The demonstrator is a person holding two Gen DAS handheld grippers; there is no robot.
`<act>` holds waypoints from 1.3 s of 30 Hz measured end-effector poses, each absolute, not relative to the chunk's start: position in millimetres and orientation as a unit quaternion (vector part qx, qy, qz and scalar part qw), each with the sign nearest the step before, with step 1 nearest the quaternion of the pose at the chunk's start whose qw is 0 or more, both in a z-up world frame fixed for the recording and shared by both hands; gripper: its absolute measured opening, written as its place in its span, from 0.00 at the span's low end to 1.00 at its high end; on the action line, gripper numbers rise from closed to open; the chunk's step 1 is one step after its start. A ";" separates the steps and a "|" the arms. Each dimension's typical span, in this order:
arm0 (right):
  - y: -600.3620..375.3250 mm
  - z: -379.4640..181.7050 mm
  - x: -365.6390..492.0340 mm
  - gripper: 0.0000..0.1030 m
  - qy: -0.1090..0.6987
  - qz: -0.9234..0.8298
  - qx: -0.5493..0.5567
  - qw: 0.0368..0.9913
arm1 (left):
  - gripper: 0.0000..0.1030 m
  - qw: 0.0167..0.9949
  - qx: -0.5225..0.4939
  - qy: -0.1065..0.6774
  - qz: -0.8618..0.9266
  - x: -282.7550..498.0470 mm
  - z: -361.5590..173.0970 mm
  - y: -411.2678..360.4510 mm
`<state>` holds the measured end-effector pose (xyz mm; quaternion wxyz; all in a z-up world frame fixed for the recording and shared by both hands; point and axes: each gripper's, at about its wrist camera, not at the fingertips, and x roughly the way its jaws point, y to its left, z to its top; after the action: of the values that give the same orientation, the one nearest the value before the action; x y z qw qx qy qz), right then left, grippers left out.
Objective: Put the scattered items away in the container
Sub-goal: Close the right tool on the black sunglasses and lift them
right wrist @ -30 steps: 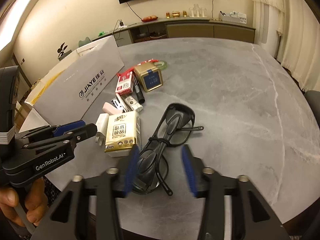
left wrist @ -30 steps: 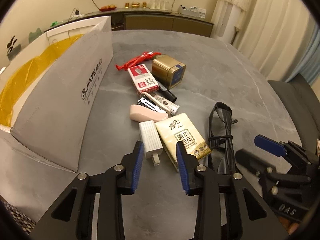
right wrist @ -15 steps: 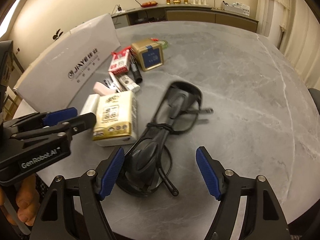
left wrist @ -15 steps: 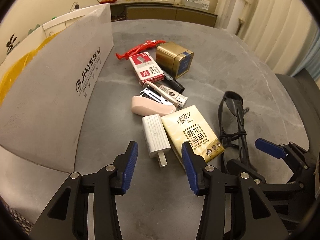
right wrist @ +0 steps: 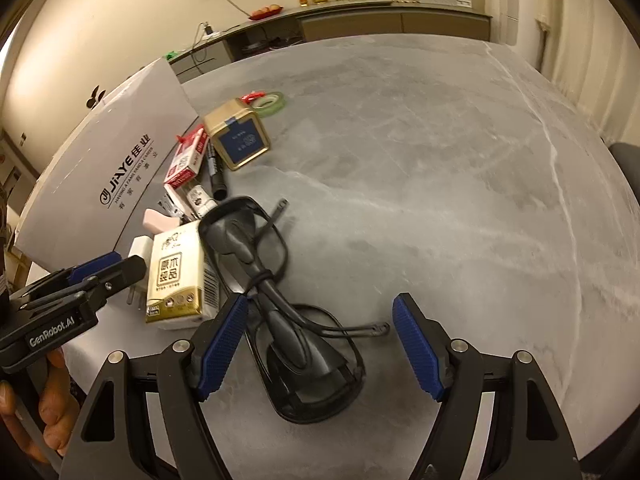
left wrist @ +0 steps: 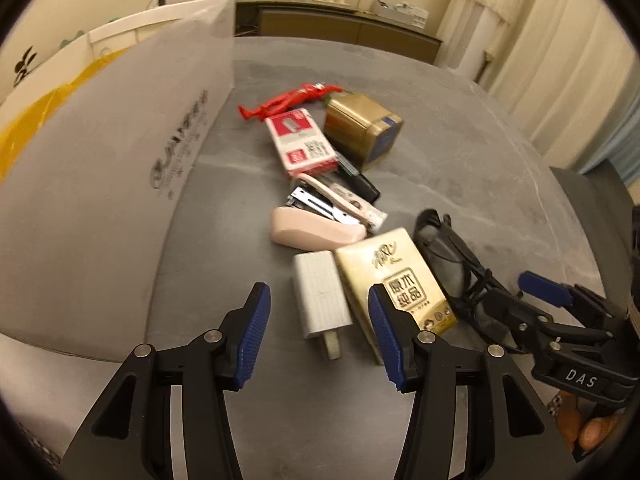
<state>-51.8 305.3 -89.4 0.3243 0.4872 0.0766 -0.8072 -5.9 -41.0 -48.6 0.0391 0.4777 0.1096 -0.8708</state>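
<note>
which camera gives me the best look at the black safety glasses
The right wrist view: the black safety glasses lie whole between the open right gripper's fingers. In the left wrist view the right gripper partly hides them beside the tissue pack.

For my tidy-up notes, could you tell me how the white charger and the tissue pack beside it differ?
The white charger is plain, ribbed, with a plug prong toward the camera; the tissue pack is cream and gold with printed characters. The charger looks narrower than the pack. Both lie flat, side by side on the grey table, ungripped.
</note>
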 end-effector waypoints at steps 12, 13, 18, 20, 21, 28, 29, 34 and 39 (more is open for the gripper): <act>278.0 -93.5 -28.0 0.62 0.090 -0.785 0.494 0.362 | 0.54 0.070 0.447 0.136 -0.881 -6.9 -39.0 -59.2; 278.6 -94.2 -29.9 0.62 0.090 -0.788 0.493 0.358 | 0.54 0.050 0.442 0.131 -0.886 -6.2 -36.9 -50.3; 288.2 -93.8 -39.9 0.44 0.084 -0.788 0.505 0.342 | 0.54 0.008 0.447 0.109 -0.888 -4.7 -38.3 -24.0; 292.2 -94.3 -44.2 0.36 0.077 -0.789 0.508 0.337 | 0.54 -0.003 0.447 0.109 -0.888 -4.4 -38.9 -18.2; 293.4 -94.4 -44.8 0.33 0.076 -0.789 0.509 0.335 | 0.55 -0.009 0.446 0.109 -0.888 -4.3 -38.9 -15.1; 288.8 -90.7 -39.7 0.35 0.091 -0.799 0.500 0.321 | 0.63 -0.002 0.464 0.096 -0.880 -21.8 -57.9 4.3; 289.1 -90.7 -39.8 0.35 0.093 -0.800 0.499 0.320 | 0.63 0.000 0.468 0.105 -0.878 -22.9 -57.2 -1.6; 297.0 -90.8 -46.2 0.34 0.067 -0.792 0.513 0.325 | 0.61 0.026 0.459 0.136 -0.878 -15.9 -51.1 -29.1; 296.7 -90.1 -47.1 0.39 0.060 -0.791 0.516 0.322 | 0.61 0.002 0.449 0.115 -0.886 -18.0 -48.0 -7.7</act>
<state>-47.1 296.7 -90.1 0.3217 0.5164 0.0600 -0.7914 -18.0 -7.7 -48.0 0.0023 0.4487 0.1149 -0.8863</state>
